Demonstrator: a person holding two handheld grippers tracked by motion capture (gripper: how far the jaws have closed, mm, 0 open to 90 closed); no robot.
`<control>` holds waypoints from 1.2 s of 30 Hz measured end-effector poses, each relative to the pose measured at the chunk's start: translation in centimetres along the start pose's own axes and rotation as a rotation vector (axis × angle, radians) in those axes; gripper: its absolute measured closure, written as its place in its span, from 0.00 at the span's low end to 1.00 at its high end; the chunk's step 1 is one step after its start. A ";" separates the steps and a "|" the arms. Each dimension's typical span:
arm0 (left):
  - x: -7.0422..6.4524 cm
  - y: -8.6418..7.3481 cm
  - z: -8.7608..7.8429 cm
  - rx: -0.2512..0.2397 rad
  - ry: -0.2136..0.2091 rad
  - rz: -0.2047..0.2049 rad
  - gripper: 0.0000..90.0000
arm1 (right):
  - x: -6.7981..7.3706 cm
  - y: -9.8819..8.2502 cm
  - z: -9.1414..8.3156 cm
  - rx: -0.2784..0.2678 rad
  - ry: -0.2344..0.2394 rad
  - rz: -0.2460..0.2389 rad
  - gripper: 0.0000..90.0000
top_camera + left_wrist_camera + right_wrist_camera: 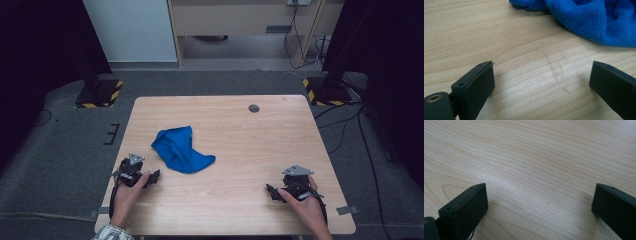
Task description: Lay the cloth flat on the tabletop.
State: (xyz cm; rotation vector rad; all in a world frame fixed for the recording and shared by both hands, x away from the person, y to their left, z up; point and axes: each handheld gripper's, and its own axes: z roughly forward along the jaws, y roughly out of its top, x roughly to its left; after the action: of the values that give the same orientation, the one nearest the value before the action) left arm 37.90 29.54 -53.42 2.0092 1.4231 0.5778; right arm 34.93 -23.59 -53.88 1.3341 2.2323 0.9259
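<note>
A crumpled blue cloth (pixel 181 150) lies on the wooden table (pixel 235 125), left of centre. My left gripper (pixel 154 176) rests near the table's front left, held by a hand, its tips a short way in front of the cloth. In the left gripper view its jaws stand wide apart over bare wood, with the blue cloth (pixel 589 20) beyond them at the upper right, untouched. My right gripper (pixel 272 191) sits at the front right, far from the cloth. Its jaws are wide apart too, with nothing but wood grain between them (pixel 541 205).
A small dark round disc (pixel 254 108) is set in the tabletop near the far edge. Grey carpet surrounds the table, with two stand bases marked in yellow and black (pixel 100 93) (pixel 324 91) at the far corners and cables on the right.
</note>
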 end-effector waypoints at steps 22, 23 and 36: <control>1.2 5.8 -0.6 -0.090 -0.037 0.036 0.16 | 0.0 0.2 0.2 -0.003 -0.002 -0.003 0.01; 1.2 6.1 -0.6 -0.094 -0.039 0.035 0.17 | 0.0 0.2 0.2 -0.003 -0.002 -0.003 0.01; 0.5 10.0 0.6 -0.088 -0.081 0.068 0.38 | 0.0 0.2 0.2 -0.003 -0.002 -0.003 0.01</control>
State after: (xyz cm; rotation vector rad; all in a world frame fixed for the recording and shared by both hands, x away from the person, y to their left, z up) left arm 45.27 27.47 -46.92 1.9946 1.2642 0.5710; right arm 35.21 -23.45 -53.90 1.3296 2.2300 0.9257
